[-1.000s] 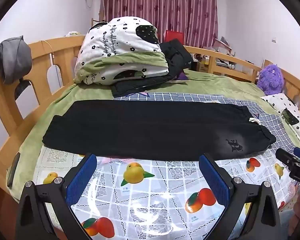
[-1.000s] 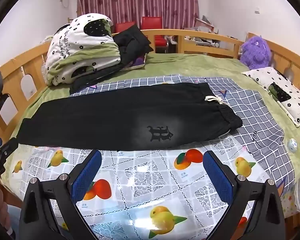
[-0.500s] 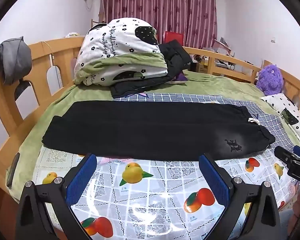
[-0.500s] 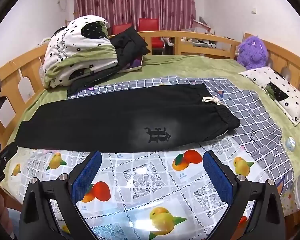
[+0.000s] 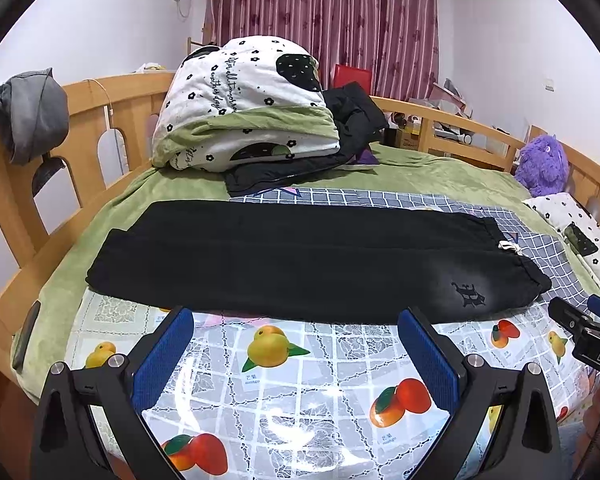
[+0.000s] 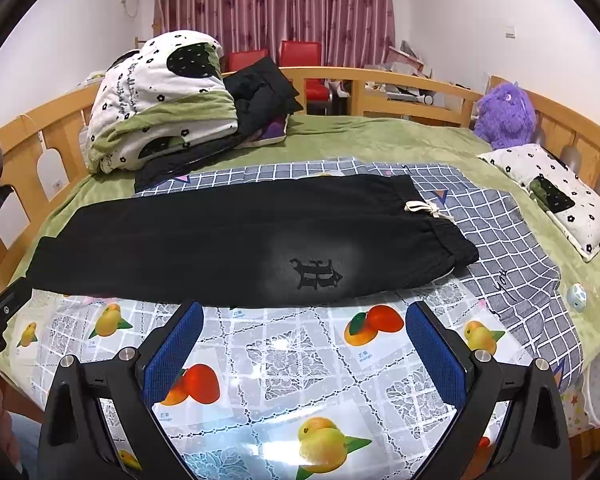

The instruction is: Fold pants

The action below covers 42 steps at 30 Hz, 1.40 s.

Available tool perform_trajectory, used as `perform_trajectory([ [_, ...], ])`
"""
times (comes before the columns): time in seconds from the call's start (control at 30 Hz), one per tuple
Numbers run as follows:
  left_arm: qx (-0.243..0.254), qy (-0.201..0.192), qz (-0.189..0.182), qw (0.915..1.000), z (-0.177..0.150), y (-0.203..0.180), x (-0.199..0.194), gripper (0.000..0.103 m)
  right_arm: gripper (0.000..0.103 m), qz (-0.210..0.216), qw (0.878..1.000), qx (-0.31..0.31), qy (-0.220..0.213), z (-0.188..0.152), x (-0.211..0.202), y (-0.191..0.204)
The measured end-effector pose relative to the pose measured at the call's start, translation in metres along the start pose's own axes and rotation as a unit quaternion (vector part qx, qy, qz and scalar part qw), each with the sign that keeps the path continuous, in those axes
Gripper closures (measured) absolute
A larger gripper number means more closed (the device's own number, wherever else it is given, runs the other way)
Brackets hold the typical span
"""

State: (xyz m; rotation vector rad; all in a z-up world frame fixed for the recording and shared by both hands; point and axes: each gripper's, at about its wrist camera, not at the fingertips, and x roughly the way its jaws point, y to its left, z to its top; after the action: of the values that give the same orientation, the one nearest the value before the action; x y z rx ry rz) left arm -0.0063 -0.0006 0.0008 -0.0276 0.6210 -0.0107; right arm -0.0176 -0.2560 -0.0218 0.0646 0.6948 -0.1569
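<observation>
Black pants [image 5: 300,260] lie flat across the bed, folded lengthwise, cuffs at the left and waistband with a white drawstring at the right. A dark emblem [image 6: 316,274] shows near the waist. My left gripper [image 5: 296,354] is open, hovering over the fruit-print cloth just short of the pants' near edge, toward the middle. My right gripper [image 6: 304,348] is also open, over the cloth just in front of the emblem. Nothing sits between either pair of blue pads. The right gripper's tip [image 5: 580,328] shows at the left view's right edge.
A fruit-print plastic cloth [image 6: 284,360] covers the near bed edge. A folded quilt [image 5: 244,108] and dark clothes are stacked at the back left. A purple plush toy [image 6: 506,114] and a pillow [image 6: 552,196] lie at the right. Wooden rails [image 5: 16,184] surround the bed.
Both grippers have drifted very slightly; the pants sit a little higher in both views. Both stay open and the pants have not moved.
</observation>
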Motion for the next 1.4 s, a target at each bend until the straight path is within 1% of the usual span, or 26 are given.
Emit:
perform_trajectory([
  [1.4,-0.007,-0.003,0.001,1.0000,-0.0008,0.0065,0.0003,0.000,0.003,0.003,1.000,-0.004,-0.002,0.0017,-0.0007,0.0036],
])
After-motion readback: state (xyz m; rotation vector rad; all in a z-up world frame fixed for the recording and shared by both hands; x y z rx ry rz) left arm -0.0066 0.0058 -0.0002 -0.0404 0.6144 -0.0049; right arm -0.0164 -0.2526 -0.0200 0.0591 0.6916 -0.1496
